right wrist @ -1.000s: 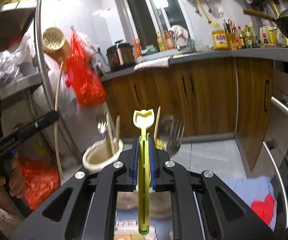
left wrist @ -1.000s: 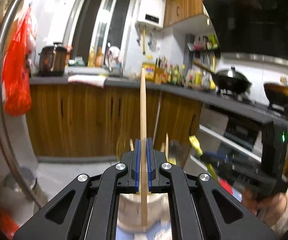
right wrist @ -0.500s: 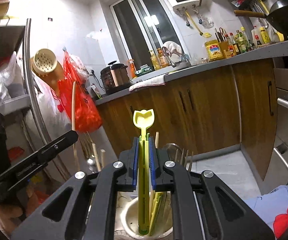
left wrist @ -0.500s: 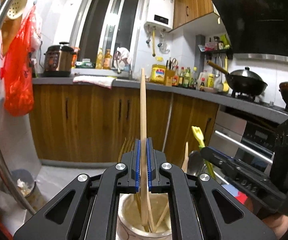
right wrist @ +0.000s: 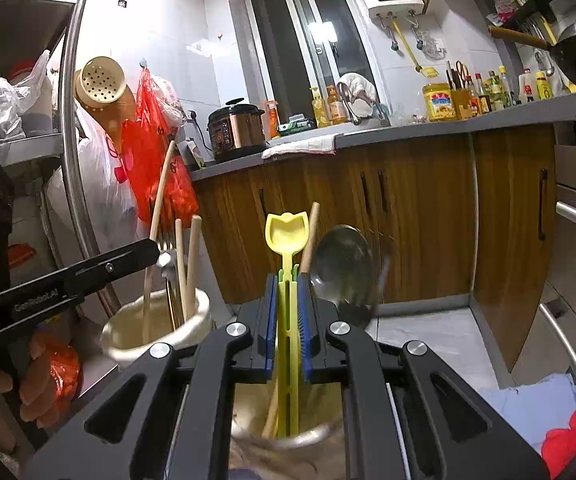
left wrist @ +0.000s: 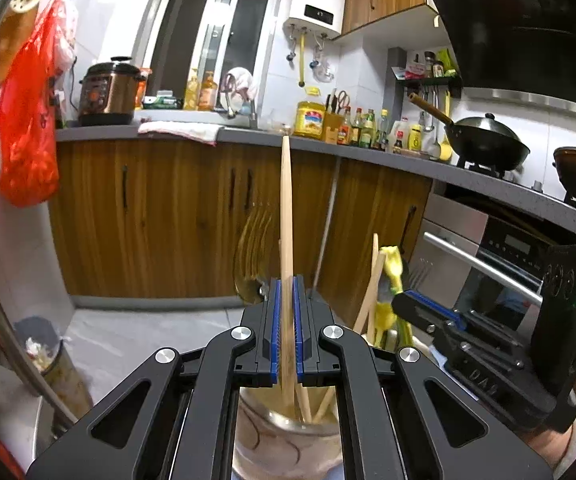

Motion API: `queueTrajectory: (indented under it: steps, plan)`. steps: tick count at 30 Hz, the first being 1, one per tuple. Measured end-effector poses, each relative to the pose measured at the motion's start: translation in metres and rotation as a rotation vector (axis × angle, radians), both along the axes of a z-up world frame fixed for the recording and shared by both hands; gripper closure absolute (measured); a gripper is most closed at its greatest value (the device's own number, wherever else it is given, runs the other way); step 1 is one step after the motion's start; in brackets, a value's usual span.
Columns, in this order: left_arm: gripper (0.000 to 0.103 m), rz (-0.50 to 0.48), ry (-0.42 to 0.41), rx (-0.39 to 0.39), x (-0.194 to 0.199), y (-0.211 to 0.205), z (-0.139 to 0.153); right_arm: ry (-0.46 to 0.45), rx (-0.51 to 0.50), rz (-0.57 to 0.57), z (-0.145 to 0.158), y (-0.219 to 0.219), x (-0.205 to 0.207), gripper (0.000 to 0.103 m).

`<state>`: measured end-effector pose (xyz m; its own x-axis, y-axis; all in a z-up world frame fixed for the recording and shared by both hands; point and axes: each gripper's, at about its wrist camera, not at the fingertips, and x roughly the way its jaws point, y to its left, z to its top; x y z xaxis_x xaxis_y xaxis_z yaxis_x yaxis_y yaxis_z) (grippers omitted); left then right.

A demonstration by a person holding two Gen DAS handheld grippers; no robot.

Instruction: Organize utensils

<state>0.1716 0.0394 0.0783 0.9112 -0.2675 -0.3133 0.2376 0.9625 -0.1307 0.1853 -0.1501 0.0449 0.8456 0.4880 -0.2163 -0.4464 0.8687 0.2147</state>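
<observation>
Chopstick (left wrist: 286, 216) clamped upright in left hand-held gripper (left wrist: 287, 320)

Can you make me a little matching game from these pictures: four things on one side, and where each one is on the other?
Things:
1. wooden stick
2. yellow spoon
3. red bag
4. wok

Places:
A. on the stove
B. in the right tool
C. hanging on the wall
D. in the left tool

Pairs: 1-D, 2-B, 3-C, 4-A
</observation>
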Motion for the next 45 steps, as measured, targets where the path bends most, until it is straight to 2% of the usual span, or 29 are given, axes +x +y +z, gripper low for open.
queueTrajectory:
  steps: [16,26,28,30,33,35,37,40,45]
  plan:
    - [0.096,-0.033,0.087,0.002,-0.003,-0.004,-0.013,0.153,-0.072,-0.005,-0.011,-0.011,-0.014,0.093]
    - [0.096,-0.034,0.098,0.001,-0.003,-0.004,-0.015,0.18,-0.054,-0.022,-0.014,-0.017,-0.014,0.093]
    - [0.088,-0.034,0.095,-0.002,-0.004,-0.005,-0.015,0.183,-0.048,-0.024,-0.013,-0.019,-0.015,0.091]
    - [0.086,-0.038,0.092,-0.007,-0.005,-0.005,-0.014,0.186,-0.035,-0.026,-0.013,-0.022,-0.017,0.084]
    - [0.085,-0.039,0.085,0.002,-0.009,-0.008,-0.014,0.185,-0.028,-0.034,-0.012,-0.025,-0.019,0.084]
    - [0.08,-0.037,0.079,0.006,-0.013,-0.01,-0.012,0.191,-0.023,-0.037,-0.012,-0.028,-0.02,0.078]
    - [0.073,-0.036,0.072,0.007,-0.017,-0.01,-0.009,0.201,-0.006,-0.036,-0.011,-0.033,-0.025,0.067]
    - [0.06,-0.036,0.067,0.003,-0.028,-0.01,-0.005,0.206,0.018,-0.031,-0.007,-0.039,-0.037,0.06]
    - [0.048,-0.016,0.07,0.023,-0.05,-0.011,-0.004,0.198,-0.001,-0.024,0.0,-0.044,-0.064,0.046]
